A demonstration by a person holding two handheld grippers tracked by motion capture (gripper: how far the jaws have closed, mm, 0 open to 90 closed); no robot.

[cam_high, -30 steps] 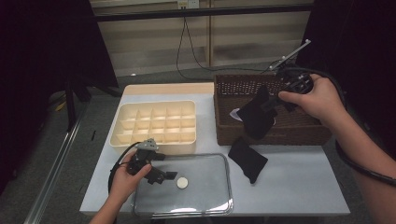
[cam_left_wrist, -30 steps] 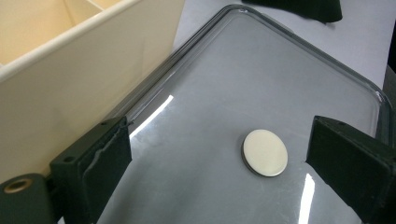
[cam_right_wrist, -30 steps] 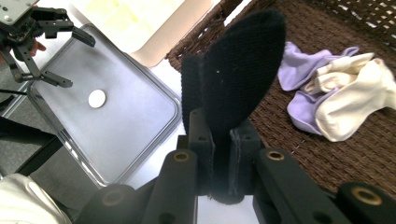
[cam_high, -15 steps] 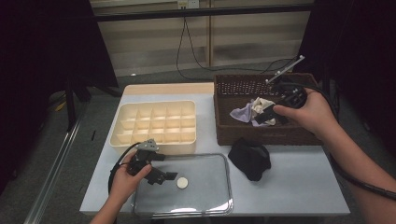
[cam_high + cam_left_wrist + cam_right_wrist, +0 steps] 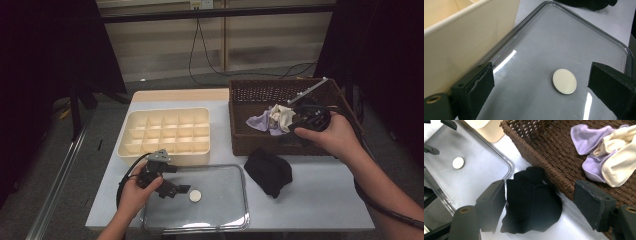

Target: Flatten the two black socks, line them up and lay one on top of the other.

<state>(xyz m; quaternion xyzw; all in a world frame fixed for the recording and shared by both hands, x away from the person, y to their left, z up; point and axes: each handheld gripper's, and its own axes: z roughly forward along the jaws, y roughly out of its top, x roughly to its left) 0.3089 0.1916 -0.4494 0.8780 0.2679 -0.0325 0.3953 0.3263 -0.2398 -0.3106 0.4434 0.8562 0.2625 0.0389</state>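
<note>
On the table, at six o'clock from the wicker basket (image 5: 240,135), lay the black sock (image 5: 268,171), soft, light and limp; best pinched at its bunched top fold. Right gripper (image 5: 541,205) had just been opening, empty; left gripper (image 5: 541,85) likewise stood released.

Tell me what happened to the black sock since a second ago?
The right gripper was holding the black sock up over the wicker basket. Its fingers have just been opening, nothing is between them now, and the sock lies crumpled on the table in front of the basket. The left gripper, clear lid and divided box stayed put.
</note>
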